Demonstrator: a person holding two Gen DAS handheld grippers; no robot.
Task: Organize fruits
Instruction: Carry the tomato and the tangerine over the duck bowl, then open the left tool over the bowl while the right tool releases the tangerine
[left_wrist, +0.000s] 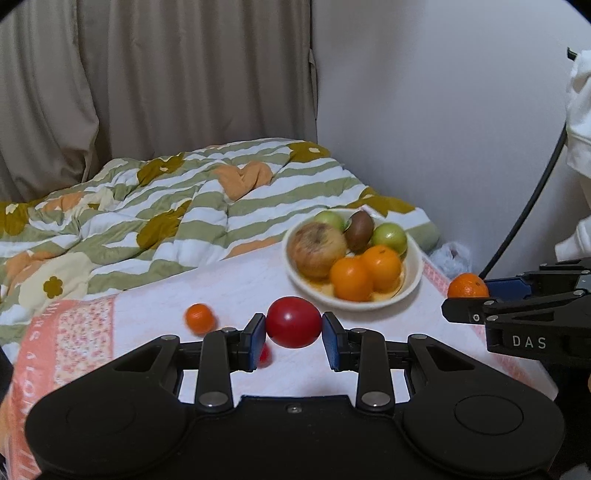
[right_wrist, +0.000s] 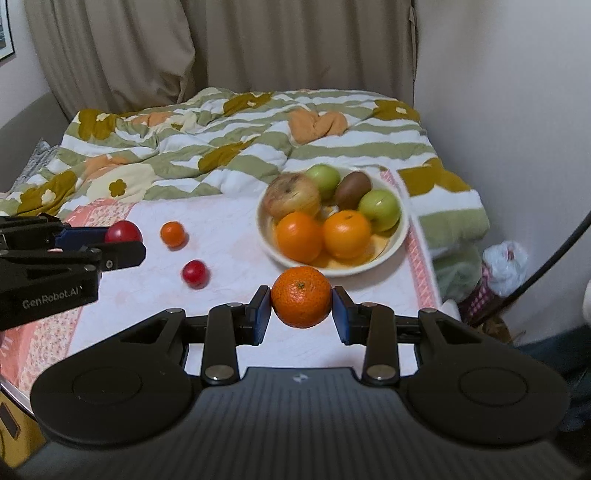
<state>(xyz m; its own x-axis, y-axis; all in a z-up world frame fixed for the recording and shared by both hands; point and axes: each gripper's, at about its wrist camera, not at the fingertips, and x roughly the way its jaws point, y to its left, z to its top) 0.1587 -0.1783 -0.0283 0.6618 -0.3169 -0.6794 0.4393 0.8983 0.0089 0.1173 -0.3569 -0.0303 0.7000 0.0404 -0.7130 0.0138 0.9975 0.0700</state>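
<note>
In the left wrist view, the left tool is gripping a round red tomato between its blue pads, above the pink-and-white cloth-covered bed, near the white bowl of fruit.

In the right wrist view, the right tool is clamping a dimpled orange mandarin, just in front of that bowl, while a small orange and a small red fruit are lying on the cloth.
</note>
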